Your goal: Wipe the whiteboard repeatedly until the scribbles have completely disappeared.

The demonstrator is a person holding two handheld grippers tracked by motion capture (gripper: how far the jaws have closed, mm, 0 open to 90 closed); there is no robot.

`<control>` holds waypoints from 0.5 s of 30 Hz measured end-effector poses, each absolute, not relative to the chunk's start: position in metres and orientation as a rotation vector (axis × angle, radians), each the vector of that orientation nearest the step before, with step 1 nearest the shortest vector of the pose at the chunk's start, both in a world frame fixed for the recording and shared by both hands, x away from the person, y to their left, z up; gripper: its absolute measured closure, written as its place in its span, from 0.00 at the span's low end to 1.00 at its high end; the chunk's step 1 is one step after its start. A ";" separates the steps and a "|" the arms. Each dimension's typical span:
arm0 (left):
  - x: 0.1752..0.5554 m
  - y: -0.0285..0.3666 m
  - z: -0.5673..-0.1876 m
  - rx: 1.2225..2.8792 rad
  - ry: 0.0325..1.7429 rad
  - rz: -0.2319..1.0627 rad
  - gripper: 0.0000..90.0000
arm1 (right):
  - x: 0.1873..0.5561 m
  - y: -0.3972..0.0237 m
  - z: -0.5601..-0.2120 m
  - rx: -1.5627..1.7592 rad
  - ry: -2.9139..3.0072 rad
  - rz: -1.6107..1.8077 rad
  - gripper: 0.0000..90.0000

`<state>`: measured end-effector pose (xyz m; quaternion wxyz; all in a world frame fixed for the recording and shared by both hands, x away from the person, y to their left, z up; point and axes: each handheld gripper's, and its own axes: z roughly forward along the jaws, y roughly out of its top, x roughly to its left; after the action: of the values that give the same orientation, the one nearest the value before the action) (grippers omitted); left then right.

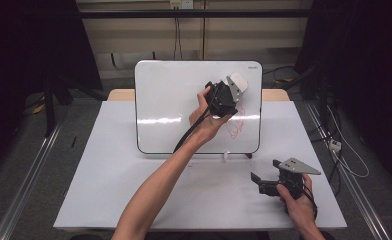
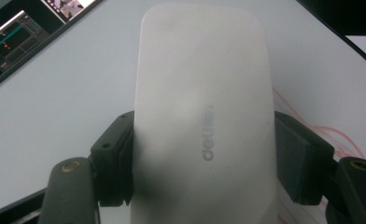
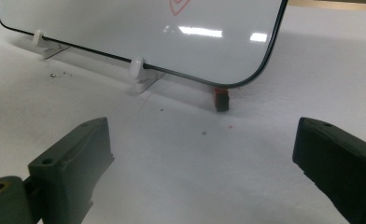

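Two grippers are in play, one raised and one low. The person's left arm reaches forward and across from the bottom of the high view, wrist bent back, carrying the left gripper [image 1: 232, 86] up against the whiteboard [image 1: 174, 100] near its upper right corner. Its jaws are clamped on a white eraser [image 2: 202, 116], one pad pressing on each long side, as the left gripper view shows; the eraser points away from the camera along the jaws and bears pale grey lettering. In the high view the eraser [image 1: 238, 80] pokes out past the gripper at the board's surface. Just below it on the board sits a red scribble [image 1: 235, 127], partly seen beside the eraser in the left gripper view too.

The right hand [image 1: 299, 200] rests low on the white table [image 1: 109, 190], near its front right corner, well apart from the board. It holds the right gripper [image 1: 260, 179] roughly level, pointing toward the board's lower edge. Its jaws stand wide apart with nothing between them.

The board leans back on small white clips [image 3: 137, 70]. A small red and black piece [image 3: 221, 100] lies at its lower corner.
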<state>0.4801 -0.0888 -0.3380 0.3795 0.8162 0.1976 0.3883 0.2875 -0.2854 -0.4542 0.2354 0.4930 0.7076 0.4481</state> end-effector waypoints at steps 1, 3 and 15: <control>0.479 -0.089 -0.339 2.086 0.510 0.985 0.34 | 0.288 -0.285 -0.454 1.354 1.940 1.231 0.05; 0.476 -0.089 -0.343 2.093 0.506 0.984 0.34 | 0.288 -0.285 -0.454 1.350 1.941 1.233 0.05; 0.467 -0.089 -0.352 2.074 0.514 0.968 0.34 | 0.288 -0.284 -0.454 1.348 1.943 1.231 0.05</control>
<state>0.4667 -0.0891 -0.3525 0.3876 0.8151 0.2019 0.3803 0.2882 -0.2844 -0.4541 0.2355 0.4915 0.7082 0.4488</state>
